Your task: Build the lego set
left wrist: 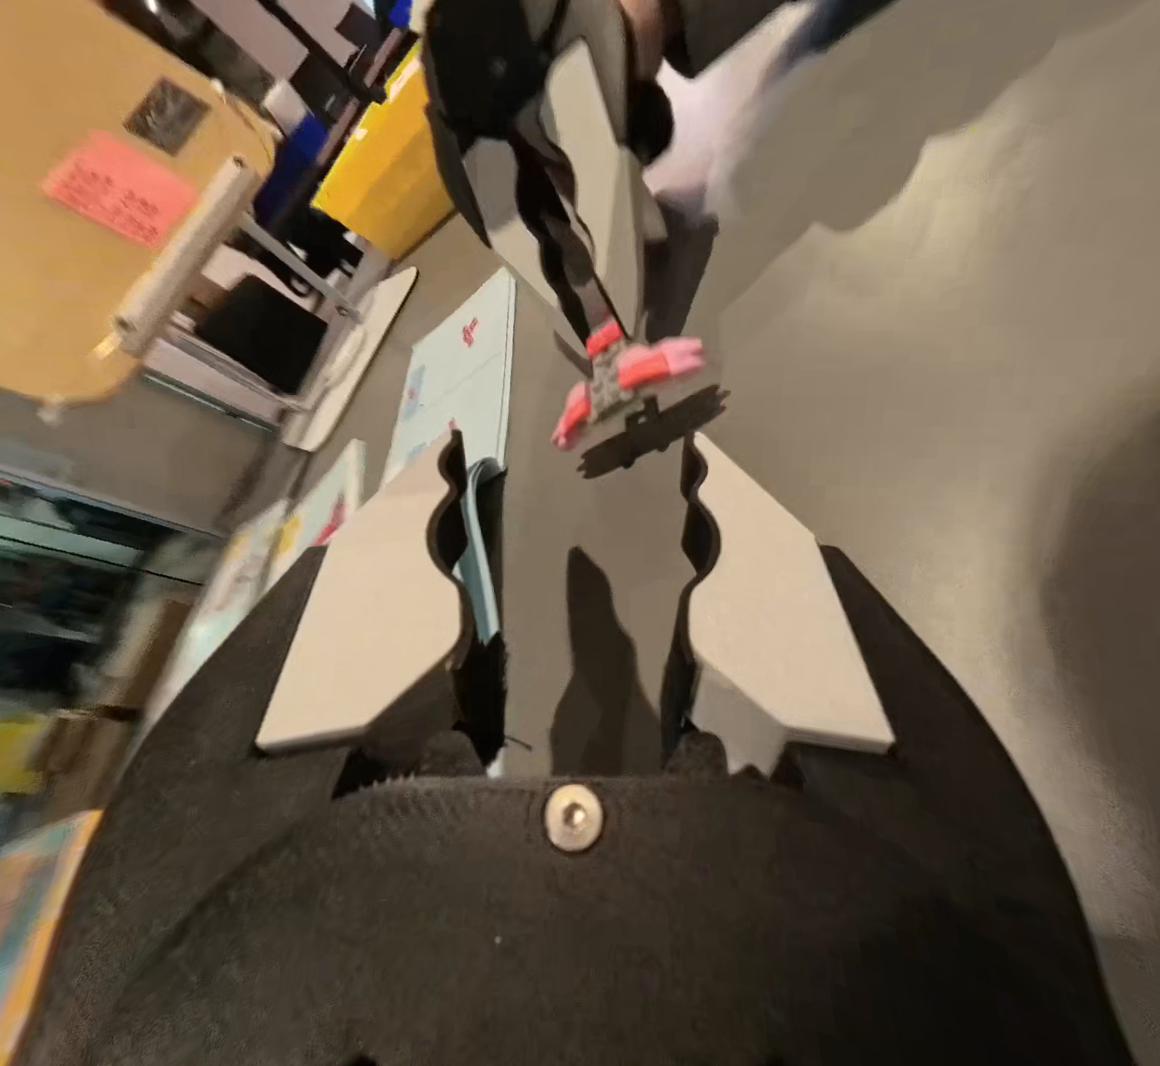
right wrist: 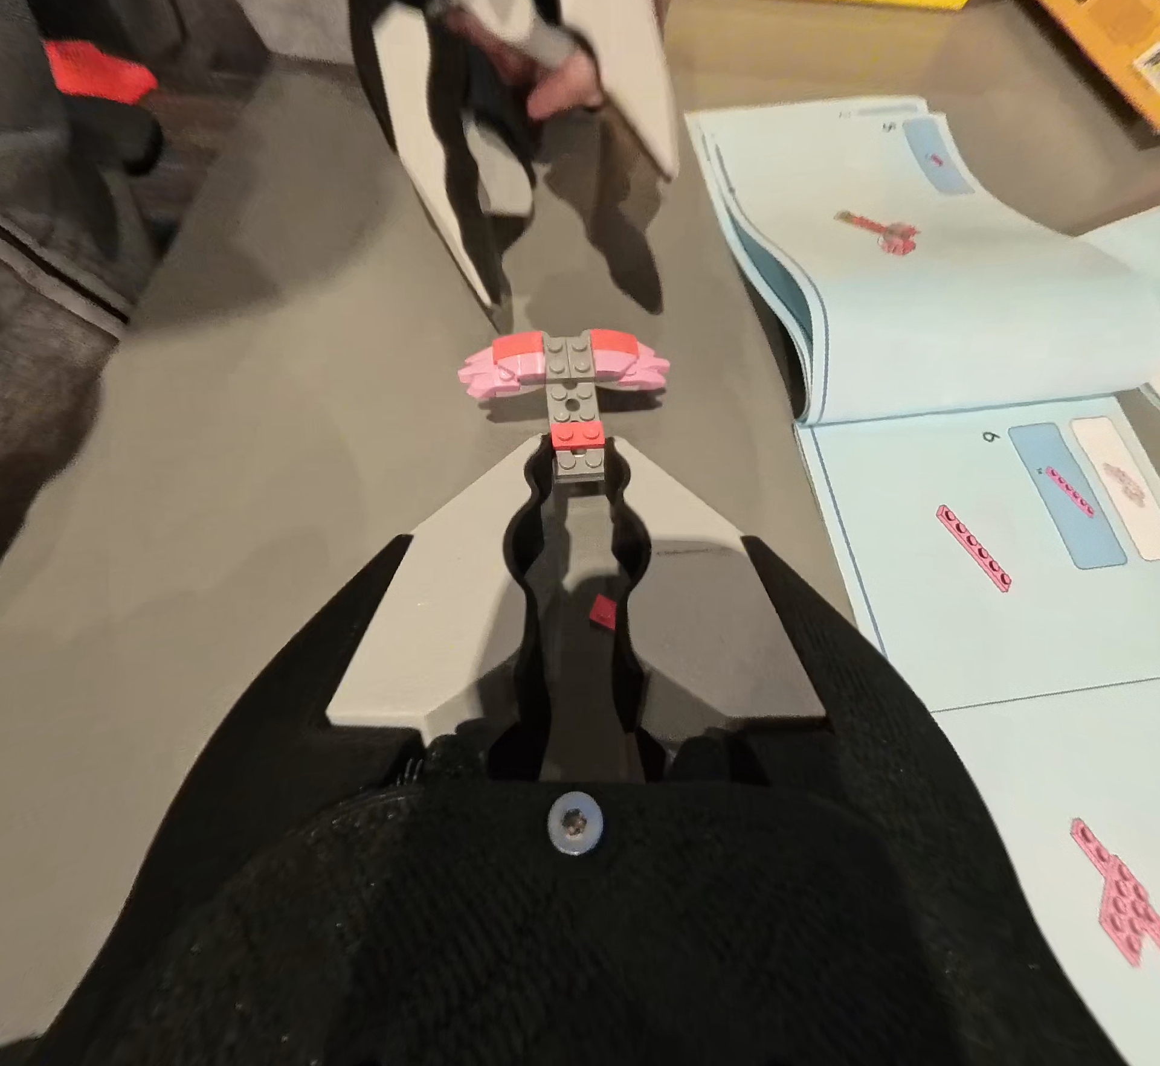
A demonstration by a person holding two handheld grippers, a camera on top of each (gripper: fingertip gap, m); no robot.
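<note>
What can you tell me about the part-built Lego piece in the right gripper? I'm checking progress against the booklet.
The part-built grey, red and pink plastic Lego assembly is T-shaped: a grey studded stem plate with a small red plate across it, ending in a crossbar of red slopes and pink jagged pieces on both sides. The right gripper pinches the stem's near end. The left wrist view shows it held above the grey table.

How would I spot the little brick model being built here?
Start at the open instruction booklet on the grey table. Just left of it, the right tool pinches a grey stem. The brick model is its cross-shaped end, the only piece with pink and red wings.
</note>
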